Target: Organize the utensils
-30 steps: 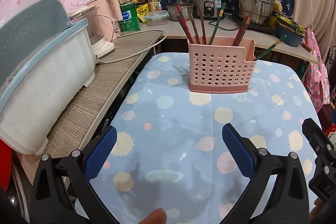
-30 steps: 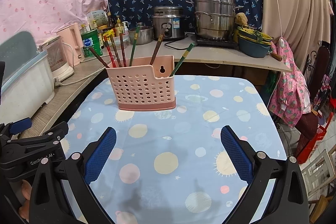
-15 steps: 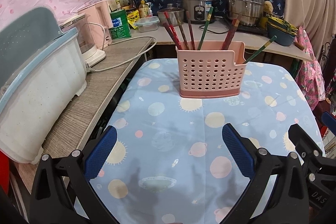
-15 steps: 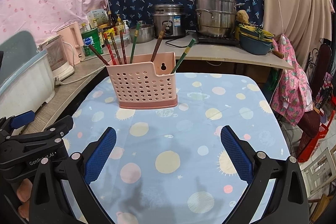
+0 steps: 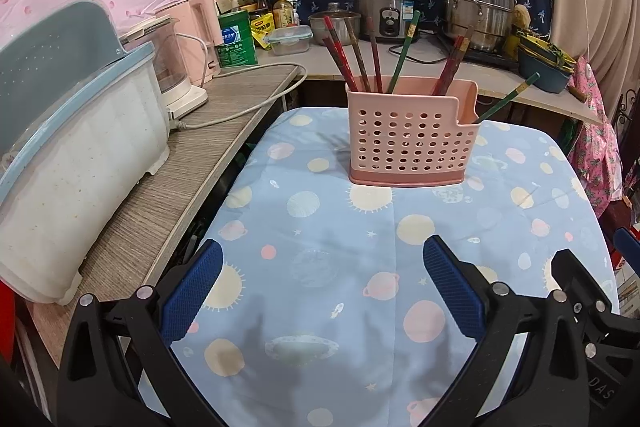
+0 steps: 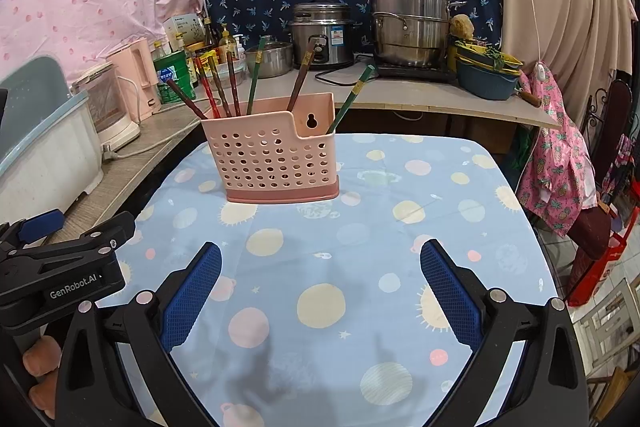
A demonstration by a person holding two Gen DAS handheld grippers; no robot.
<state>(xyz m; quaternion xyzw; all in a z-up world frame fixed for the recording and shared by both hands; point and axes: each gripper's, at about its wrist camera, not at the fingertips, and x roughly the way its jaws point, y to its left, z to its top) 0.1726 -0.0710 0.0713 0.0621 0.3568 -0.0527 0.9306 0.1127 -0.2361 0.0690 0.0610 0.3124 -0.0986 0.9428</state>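
Left wrist view, left to right: left tongs (image 5: 322,287) at lower centre, spread wide and empty; pink holder (image 5: 410,139) upright at centre on the cloth-covered counter (image 5: 320,227). Chopsticks (image 5: 362,57) stand inside, long axes near vertical, tips fanning upward; one green chopstick (image 5: 506,101) leans right. Right tongs (image 6: 320,287), likewise spread and empty. No loose utensils show, so sorting seems nearly complete.
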